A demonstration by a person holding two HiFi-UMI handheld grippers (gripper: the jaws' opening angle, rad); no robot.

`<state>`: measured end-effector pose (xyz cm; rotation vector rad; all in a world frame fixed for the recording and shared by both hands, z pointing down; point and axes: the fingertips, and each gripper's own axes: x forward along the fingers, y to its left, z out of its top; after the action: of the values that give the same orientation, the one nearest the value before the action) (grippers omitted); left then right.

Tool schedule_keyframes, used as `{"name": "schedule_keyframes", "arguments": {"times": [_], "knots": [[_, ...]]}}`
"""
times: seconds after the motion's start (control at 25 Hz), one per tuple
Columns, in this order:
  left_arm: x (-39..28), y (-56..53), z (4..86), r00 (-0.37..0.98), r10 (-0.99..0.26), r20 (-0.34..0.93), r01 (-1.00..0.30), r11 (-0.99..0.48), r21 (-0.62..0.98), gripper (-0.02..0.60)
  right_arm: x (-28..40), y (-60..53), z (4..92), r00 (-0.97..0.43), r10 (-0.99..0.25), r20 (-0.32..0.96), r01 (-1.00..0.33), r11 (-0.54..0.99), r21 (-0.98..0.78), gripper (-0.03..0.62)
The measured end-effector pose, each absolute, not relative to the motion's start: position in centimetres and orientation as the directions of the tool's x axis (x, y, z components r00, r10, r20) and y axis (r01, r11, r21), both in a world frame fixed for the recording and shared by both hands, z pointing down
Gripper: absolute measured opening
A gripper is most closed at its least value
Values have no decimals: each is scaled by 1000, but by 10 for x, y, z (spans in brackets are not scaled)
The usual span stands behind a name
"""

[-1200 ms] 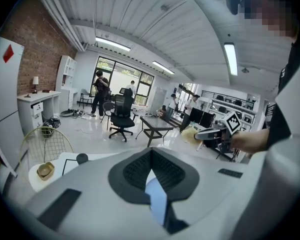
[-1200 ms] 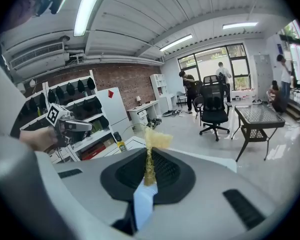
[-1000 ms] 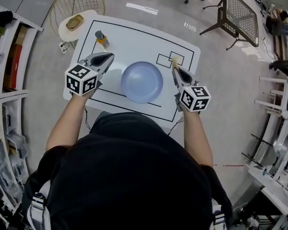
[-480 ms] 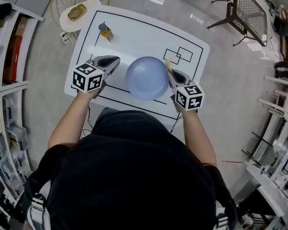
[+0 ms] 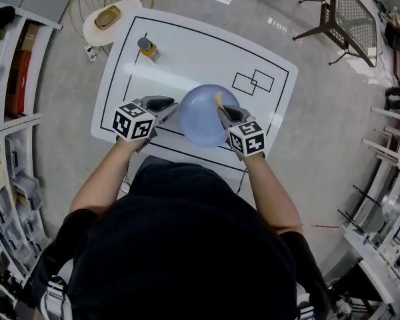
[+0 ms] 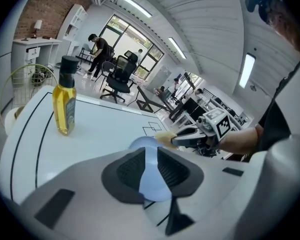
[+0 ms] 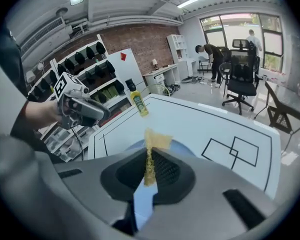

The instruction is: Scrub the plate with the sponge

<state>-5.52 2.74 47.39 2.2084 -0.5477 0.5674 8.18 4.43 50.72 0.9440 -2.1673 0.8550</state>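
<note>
Two grippers are flanking the plate (image 5: 200,119) on the table (image 5: 187,52). The right gripper (image 5: 221,109) is pinching the sponge (image 5: 218,99); the left gripper (image 5: 169,103), jaws just opening, is gaping partway, empty. Steadying the rim is probably coming next.

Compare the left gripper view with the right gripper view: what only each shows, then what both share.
Left gripper view only: the right gripper from outside, and the left gripper, whose jaws have just been opening, the plate ungripped in their gap. Right gripper view only: the left gripper from outside, a rack of black items. Both: plate, sponge clamped in the right gripper, oil bottle, lined white table.
</note>
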Motion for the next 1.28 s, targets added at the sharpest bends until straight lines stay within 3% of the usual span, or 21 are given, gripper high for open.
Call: {"name": "schedule_keyframes", "arguments": {"times": [0.16, 0.6, 0.96, 1.28], "knots": [[-51, 44, 501, 818, -139, 558, -528, -569, 631, 138, 69, 49, 524, -560, -341, 755, -766, 561, -314, 25], [-45, 72, 560, 830, -50, 556, -512, -464, 723, 170, 44, 64, 560, -553, -237, 799, -704, 646, -296, 25], [-42, 97, 602, 793, 66, 606, -525, -430, 734, 202, 17, 75, 584, -479, -179, 859, -493, 865, -95, 25], [-34, 102, 622, 782, 110, 614, -524, -417, 742, 204, 6, 90, 602, -461, -124, 878, -375, 925, -66, 25]]}}
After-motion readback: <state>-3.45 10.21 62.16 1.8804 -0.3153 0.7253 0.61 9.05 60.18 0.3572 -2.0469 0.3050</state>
